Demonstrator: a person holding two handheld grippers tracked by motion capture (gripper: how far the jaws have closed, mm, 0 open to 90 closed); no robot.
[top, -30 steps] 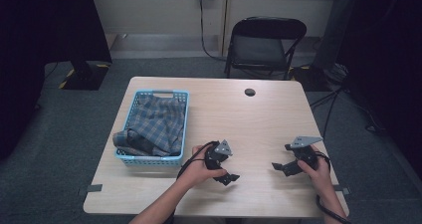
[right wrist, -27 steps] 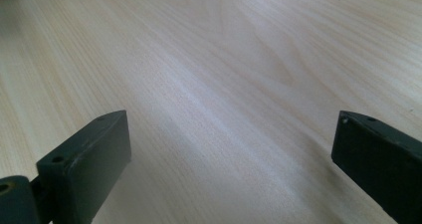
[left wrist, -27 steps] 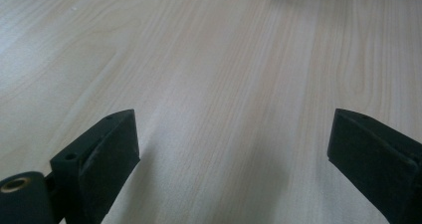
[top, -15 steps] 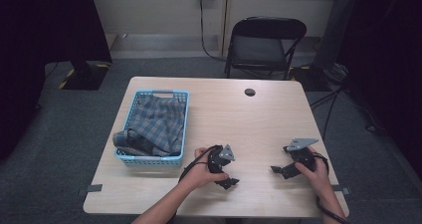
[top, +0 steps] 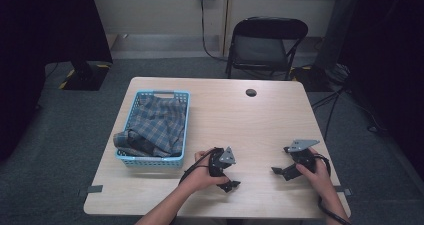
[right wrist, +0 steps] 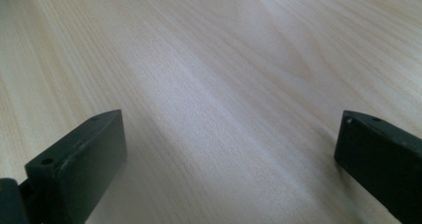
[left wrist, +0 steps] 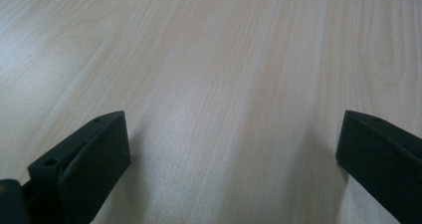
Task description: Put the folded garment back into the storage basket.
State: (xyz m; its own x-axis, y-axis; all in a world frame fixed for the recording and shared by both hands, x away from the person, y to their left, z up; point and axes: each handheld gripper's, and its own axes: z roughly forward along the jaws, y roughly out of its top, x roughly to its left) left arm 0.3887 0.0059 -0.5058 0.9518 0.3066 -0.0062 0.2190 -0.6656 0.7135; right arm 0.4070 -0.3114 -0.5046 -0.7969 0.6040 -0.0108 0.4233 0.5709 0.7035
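High view: the left gripper [top: 226, 177] rests on the desk [top: 240, 120] just right of the blue basket [top: 131, 157], which holds plaid cloth [top: 157, 122]; the right gripper [top: 285, 169] lies farther right of the basket.

Left gripper view: jaws wide apart, holding nothing, bare wood between.

Right gripper view: jaws likewise spread wide over bare wood.

Table [top: 260, 120] at centre, with 1 basket [top: 131, 116] on its left half and a folded cloth [top: 155, 127] inside the basket, spilling over the near left rim. Left gripper [top: 229, 184] sits near the front edge, just right of the basket; right gripper [top: 281, 171] lies farther right, well apart from it. A small round cap [top: 251, 92] lies near the far edge. 1 chair [top: 265, 45] stands beyond the table.
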